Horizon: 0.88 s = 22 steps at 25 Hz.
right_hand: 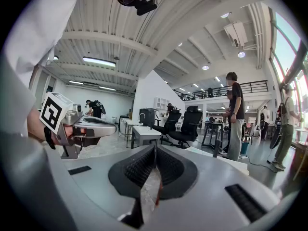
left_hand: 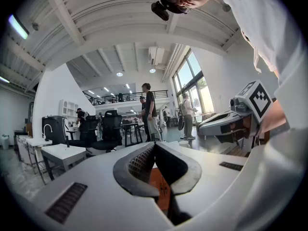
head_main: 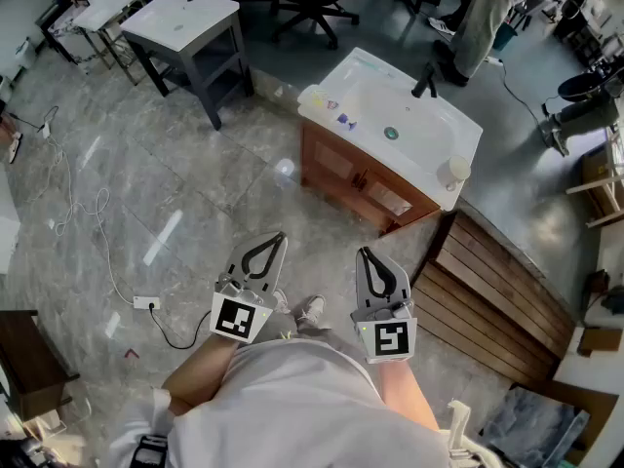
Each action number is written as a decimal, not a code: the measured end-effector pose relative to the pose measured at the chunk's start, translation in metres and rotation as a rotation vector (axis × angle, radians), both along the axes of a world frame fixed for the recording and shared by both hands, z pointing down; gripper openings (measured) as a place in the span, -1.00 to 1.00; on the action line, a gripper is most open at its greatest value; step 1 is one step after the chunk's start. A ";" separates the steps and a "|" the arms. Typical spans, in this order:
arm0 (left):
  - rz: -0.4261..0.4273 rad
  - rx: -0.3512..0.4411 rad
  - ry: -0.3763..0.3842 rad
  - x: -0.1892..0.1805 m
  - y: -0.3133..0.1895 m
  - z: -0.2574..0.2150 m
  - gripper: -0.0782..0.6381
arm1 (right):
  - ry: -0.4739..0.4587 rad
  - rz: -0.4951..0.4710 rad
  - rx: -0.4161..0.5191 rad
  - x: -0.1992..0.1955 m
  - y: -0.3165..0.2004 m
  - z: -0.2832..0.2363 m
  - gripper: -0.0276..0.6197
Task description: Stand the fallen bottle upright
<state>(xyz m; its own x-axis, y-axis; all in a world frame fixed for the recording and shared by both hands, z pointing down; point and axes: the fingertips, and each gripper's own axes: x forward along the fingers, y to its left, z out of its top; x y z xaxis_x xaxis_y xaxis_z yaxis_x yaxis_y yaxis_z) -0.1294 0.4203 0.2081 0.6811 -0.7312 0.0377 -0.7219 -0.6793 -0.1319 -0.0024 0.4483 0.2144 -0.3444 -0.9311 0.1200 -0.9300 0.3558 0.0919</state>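
Well, both hand-held grippers are out in front of the person, side by side and well short of the bench. The left hand-held gripper (head_main: 281, 235) has its jaws pressed together with nothing between them; its own view shows the ribbed pads meeting at the tips (left_hand: 154, 146). Same story on the right hand-held gripper (head_main: 362, 253): jaws pressed together and empty, tips touching (right_hand: 155, 147). Both point roughly level across the room, towards the bench, and each one shows at the edge of the other's view.

Ahead stands the bench (head_main: 363, 178), a wooden cabinet with a white top and a sunken basin. A black faucet (head_main: 425, 81) rises at the far edge, and the drain (head_main: 391, 133) sits in the basin's middle. The white bottle (head_main: 453, 171) is on the near right corner of the top, close to the edge. From this steep angle I can't tell whether it lies down or stands. A pale yellowish item (head_main: 312, 97) is at the left corner, with small purple bits (head_main: 344, 120) just beside it.

The grey tiled floor (head_main: 195, 193) separates the person from the bench. A white plug (head_main: 144, 303) with a dark cable lies on it to the left. Wooden decking (head_main: 497, 300) runs off to the right. A grey table (head_main: 185, 18) with a white top stands further back on the left, and another person (head_main: 485, 13) is at the far side.
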 end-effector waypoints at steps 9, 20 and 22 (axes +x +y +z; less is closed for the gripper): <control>-0.009 -0.033 0.005 -0.038 -0.006 0.012 -0.73 | -0.003 -0.029 -0.053 -0.035 -0.011 0.010 -0.79; -0.024 -0.081 0.020 -0.102 -0.020 0.038 -0.73 | 0.000 0.043 -0.073 -0.071 -0.008 0.011 -0.79; -0.008 -0.090 0.024 -0.104 -0.017 0.036 -0.73 | 0.000 0.059 -0.077 -0.069 -0.006 0.008 -0.79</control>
